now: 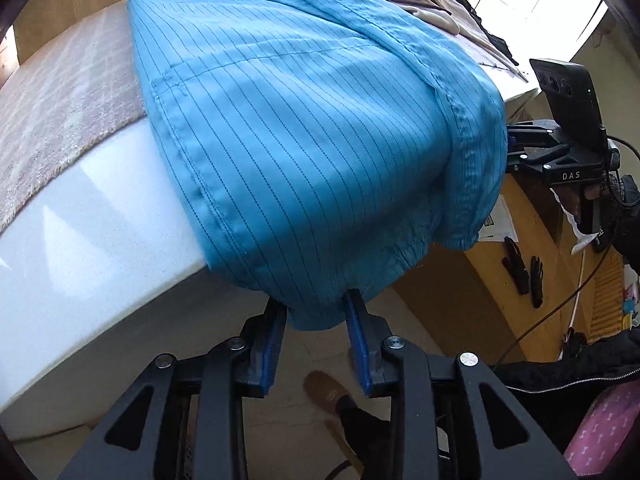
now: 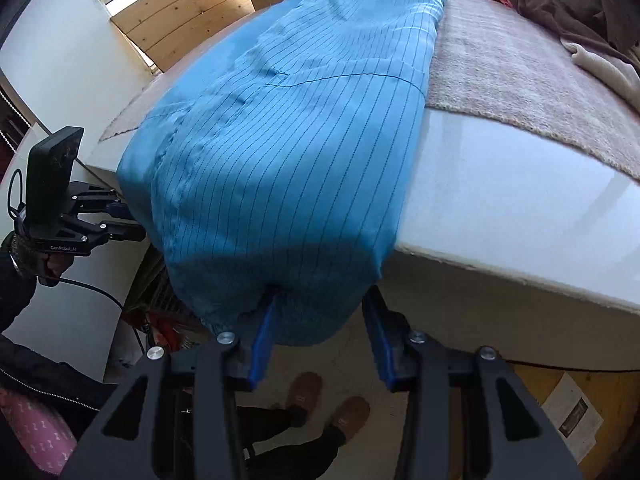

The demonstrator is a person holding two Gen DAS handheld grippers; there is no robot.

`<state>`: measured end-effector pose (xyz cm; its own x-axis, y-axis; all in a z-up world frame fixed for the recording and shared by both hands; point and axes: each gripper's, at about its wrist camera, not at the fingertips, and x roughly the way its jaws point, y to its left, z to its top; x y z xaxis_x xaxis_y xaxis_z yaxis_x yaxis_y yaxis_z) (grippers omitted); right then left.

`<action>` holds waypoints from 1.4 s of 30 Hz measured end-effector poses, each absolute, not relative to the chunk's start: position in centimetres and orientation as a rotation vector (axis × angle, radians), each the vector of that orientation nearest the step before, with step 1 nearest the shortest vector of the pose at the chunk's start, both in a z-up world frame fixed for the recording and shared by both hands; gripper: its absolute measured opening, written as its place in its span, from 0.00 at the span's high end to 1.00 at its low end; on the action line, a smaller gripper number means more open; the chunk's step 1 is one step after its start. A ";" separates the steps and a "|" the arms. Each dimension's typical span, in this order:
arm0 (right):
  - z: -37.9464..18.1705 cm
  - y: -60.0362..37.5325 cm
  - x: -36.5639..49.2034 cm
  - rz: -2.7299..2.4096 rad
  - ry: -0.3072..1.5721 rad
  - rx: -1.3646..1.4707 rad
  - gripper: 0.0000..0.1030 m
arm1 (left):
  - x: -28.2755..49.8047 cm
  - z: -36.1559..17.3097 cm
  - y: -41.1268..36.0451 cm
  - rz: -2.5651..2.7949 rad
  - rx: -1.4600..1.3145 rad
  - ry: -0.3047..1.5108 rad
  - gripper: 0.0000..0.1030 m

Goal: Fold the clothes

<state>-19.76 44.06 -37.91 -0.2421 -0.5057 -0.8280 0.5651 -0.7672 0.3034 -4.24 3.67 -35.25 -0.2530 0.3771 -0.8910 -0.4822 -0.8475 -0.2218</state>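
Observation:
A blue pinstriped garment (image 1: pixel 304 128) lies folded lengthwise on the white table (image 1: pixel 100 240), its lower end hanging over the front edge; it also shows in the right wrist view (image 2: pixel 288 148). My left gripper (image 1: pixel 316 312) is open, its blue-padded fingers on either side of the hanging hem's left corner. My right gripper (image 2: pixel 320 308) is open, its fingers either side of the hem's right part. The right gripper also shows in the left wrist view (image 1: pixel 520 148), at the garment's right side. The left gripper also shows in the right wrist view (image 2: pixel 120 220).
A beige towel (image 2: pixel 520 80) covers the table's back. A pile of brown and beige clothes (image 2: pixel 568 8) lies at the far end. A wooden cabinet (image 1: pixel 500 280) stands under the table. My slippered feet (image 2: pixel 332 408) are on the floor below.

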 end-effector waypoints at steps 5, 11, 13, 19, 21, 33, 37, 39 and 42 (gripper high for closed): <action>-38.7 43.2 -20.2 -1.996 0.058 1.328 0.59 | -4.6 -35.2 3.1 2.100 -1.434 0.067 0.87; -38.2 43.2 -20.2 -1.880 -0.044 1.337 0.95 | -3.3 -32.5 2.8 1.997 -1.325 -0.014 0.98; -36.9 43.3 -19.3 -1.820 -0.054 1.326 0.96 | -3.2 -31.0 2.2 1.977 -1.289 -0.076 0.98; -30.8 44.9 -18.3 -1.801 -0.165 1.265 0.96 | -3.8 -26.0 0.5 1.916 -1.159 -0.323 0.98; -28.5 45.4 -18.1 -1.808 -0.199 1.234 0.96 | -4.0 -24.2 0.2 1.910 -1.113 -0.364 0.98; -19.9 45.1 -21.4 -1.813 -0.406 1.090 0.96 | -10.1 -16.1 -2.7 1.921 -0.892 -0.668 0.98; -19.5 43.8 -26.5 -1.780 -0.554 1.115 0.96 | -16.0 -15.4 -4.2 1.959 -0.907 -0.782 0.98; -19.6 43.0 -29.9 -1.753 -0.628 1.128 0.96 | -19.5 -15.8 -4.6 1.978 -0.942 -0.824 0.98; -20.3 42.4 -35.3 -1.737 -0.674 1.156 0.96 | -25.2 -17.1 -4.7 2.024 -1.022 -0.855 0.98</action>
